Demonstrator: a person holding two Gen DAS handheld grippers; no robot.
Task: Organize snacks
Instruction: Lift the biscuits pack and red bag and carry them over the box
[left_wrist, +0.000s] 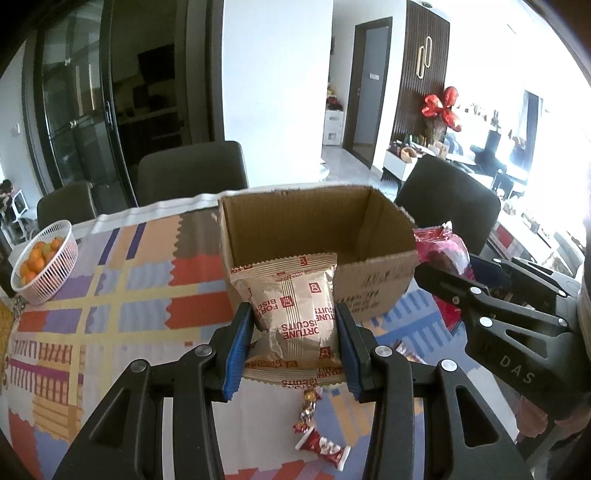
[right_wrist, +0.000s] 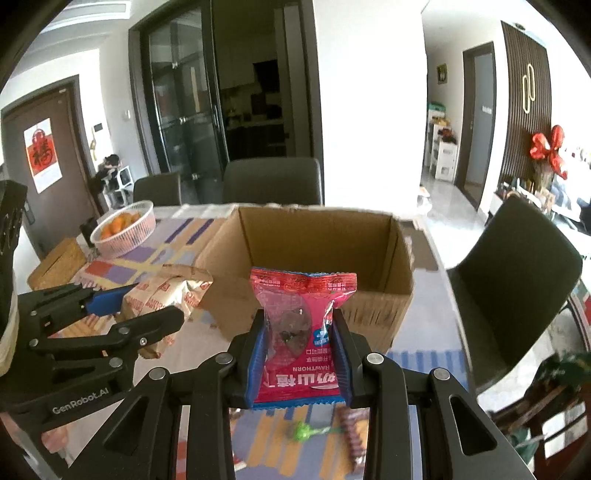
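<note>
Snacks sit in both of your grippers. Your left gripper (left_wrist: 293, 334) is closed on a beige foil biscuit packet with red lettering (left_wrist: 295, 302), its blue pads pressing the packet's two sides, and the packet hangs above the counter just in front of the open brown cardboard box (left_wrist: 373, 280). Your right gripper (right_wrist: 300, 354) is clamped on a pink plastic hawthorn snack packet (right_wrist: 301, 332), also held in the air just before the near wall of that box. The two grippers are side by side, the pink packet to the right of the beige one.

Below the left gripper, a small gold-wrapped candy (left_wrist: 309, 404) and a red and white candy wrapper (left_wrist: 323, 445) lie on the counter's patchwork cloth of purple, orange and yellow blocks (left_wrist: 122, 295). Below the right gripper lie a green wrapped candy (right_wrist: 303, 431) and a brown wrapped bar (right_wrist: 352, 432).

Farther out to the left, a white mesh basket of oranges (left_wrist: 64, 258) stands near the counter's edge. Dark chairs (left_wrist: 192, 173) stand around the far side.
</note>
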